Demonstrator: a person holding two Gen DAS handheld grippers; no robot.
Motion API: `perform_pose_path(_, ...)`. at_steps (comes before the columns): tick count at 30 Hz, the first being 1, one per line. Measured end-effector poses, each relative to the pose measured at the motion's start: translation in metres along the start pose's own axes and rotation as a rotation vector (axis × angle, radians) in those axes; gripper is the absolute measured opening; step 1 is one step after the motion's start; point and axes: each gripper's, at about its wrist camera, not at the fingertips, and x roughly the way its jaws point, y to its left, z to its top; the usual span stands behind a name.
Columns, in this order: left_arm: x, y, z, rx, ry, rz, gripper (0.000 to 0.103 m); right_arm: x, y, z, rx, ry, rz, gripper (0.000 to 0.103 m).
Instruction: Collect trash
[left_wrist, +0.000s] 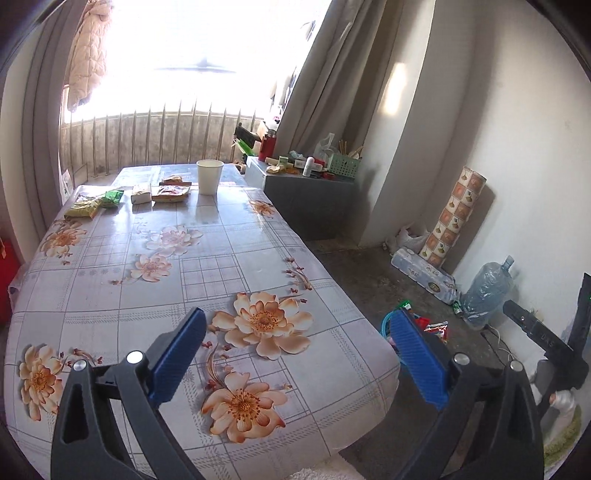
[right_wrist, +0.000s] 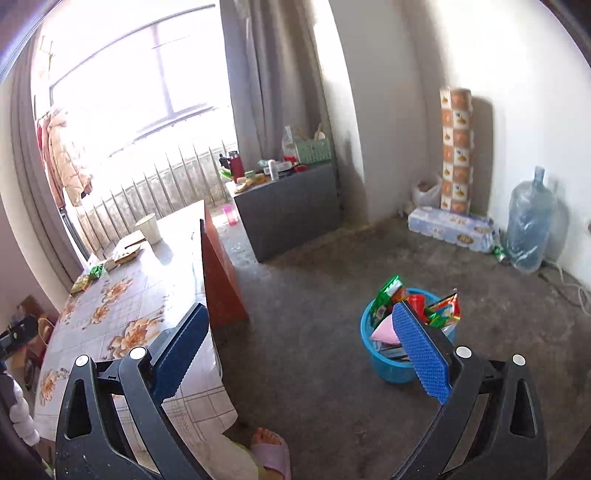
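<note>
— Foil and thin plastic, mostly. What's left to pick up are the snack wrappers (left_wrist: 110, 199) at the far end of the table (left_wrist: 229, 266), a yellow-green one and a green one near the left edge, and two flatter packets beside the paper cup (left_wrist: 209, 176).

— How will they handle?

— Light as anything, I'd guess, and crinkly. Glossy film tends to slide, so I'd pinch a wrapper across its flat middle or a sealed edge, not a loose corner. The paper cup looks soft-walled; squeeze too hard and it should buckle, so I'd take it by the rim or low on the side.

— And your tongs?

— Both spread wide with nothing between the pads. My left gripper (left_wrist: 295, 354) hangs over the near end of the table, well short of the wrappers. My right gripper (right_wrist: 299, 347) is off the table's side, above the floor, looking toward the blue bin (right_wrist: 391, 365).

— Bin's filling up?

— Red and green wrappers (right_wrist: 417, 306) are poking out of it, plus something pink.

— Any writing you can read?

— Not really. There's print on the packets and on the wrapped pack (right_wrist: 450, 229) by the wall, but it's too small and blurred for me to make out a brand.
</note>
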Motion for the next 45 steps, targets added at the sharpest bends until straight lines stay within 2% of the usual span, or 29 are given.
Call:
perform_pose_path(3,-0.006,-0.016,-0.008,0.027,0.014,-0.002,0.098,-0.019,0.037,-0.014,-0.159,-0.027,-0.062,0.095)
perform_pose_path(6,-0.001,-0.027,-0.019,0.045,0.061,0.018,0.098,-0.029,0.062,-0.03,-0.231,-0.01,-0.061,0.095)
perform_pose_path(11,0.007,-0.029,-0.035,0.048,0.095,0.107,0.098,-0.032,0.08,-0.05,-0.258,0.041,-0.063,0.095)
perform_pose_path(17,0.013,-0.027,-0.048,0.087,0.148,0.191,0.098,-0.021,0.092,-0.06,-0.303,0.187,-0.094,0.095)
perform_pose_path(21,0.017,-0.021,-0.054,0.083,0.177,0.255,0.098,-0.017,0.095,-0.067,-0.276,0.263,-0.09,0.095)
perform_pose_path(28,0.032,-0.009,-0.063,0.039,0.269,0.27,0.098,-0.004,0.1,-0.075,-0.277,0.313,-0.119,0.095)
perform_pose_path(33,0.04,-0.001,-0.065,0.003,0.305,0.272,0.098,0.0,0.101,-0.075,-0.281,0.323,-0.132,0.095)
perform_pose_path(41,0.045,0.006,-0.065,-0.029,0.334,0.263,0.098,-0.004,0.102,-0.07,-0.295,0.314,-0.146,0.095)
perform_pose_path(45,0.041,0.008,-0.064,-0.03,0.32,0.28,0.098,-0.005,0.106,-0.07,-0.298,0.307,-0.14,0.095)
